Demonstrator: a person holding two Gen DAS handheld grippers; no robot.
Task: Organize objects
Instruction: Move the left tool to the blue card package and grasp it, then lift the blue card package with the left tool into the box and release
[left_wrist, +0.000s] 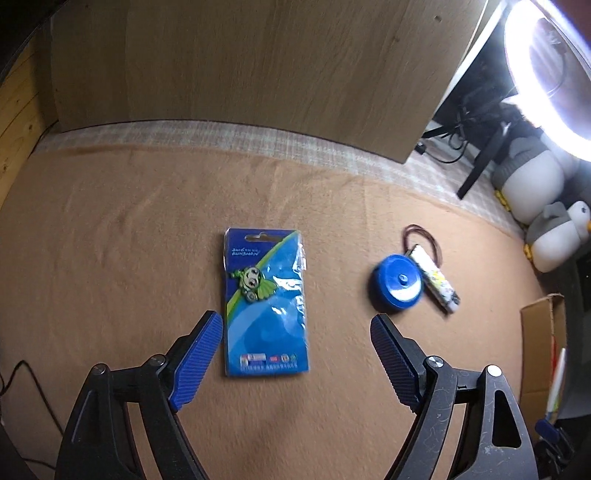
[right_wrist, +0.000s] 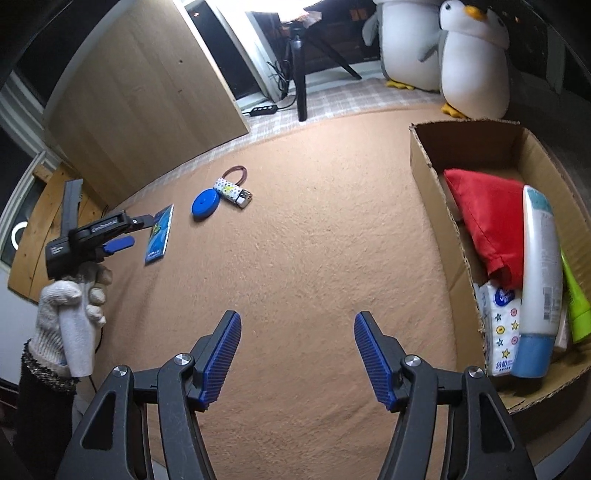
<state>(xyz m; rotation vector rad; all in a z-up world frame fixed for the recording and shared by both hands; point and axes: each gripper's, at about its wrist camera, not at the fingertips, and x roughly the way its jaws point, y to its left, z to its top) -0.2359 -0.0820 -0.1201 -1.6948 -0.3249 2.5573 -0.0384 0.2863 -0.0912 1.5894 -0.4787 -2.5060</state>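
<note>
Left wrist view: the left hand-held gripper (left_wrist: 296, 328) is held spread and empty, low over a blue carded pin pack (left_wrist: 265, 301) lying flat at frame centre. The left finger tip is just beside the pack's left edge; the right finger stands apart from it. To the right, a blue round case (left_wrist: 396, 282) is seen touching a patterned lighter (left_wrist: 436, 280), with a dark hair tie (left_wrist: 424, 238) behind them.

Right wrist view: the right hand-held gripper (right_wrist: 297, 352) is also spread, nothing between its fingers, over bare cloth at lower centre. At the right of the frame a cardboard box (right_wrist: 430, 173) is already loaded with a red pouch (right_wrist: 487, 225), a white bottle (right_wrist: 540, 280), a tissue packet (right_wrist: 500, 328) and a green tube (right_wrist: 576, 299).

Step judged in hand: pickup of the pin pack by the left gripper, four loose items not yet boxed. The pack is thin and flat, so the next move likely calls for an edge pinch with one finger worked under it, then a carry across to the box.

Surface: tan blanket (right_wrist: 314, 240), lightly rumpled, over a checked sheet at the far edge. Room: wooden panel upper left, ring light, tripod, two plush penguins (right_wrist: 469, 55) at upper right.
</note>
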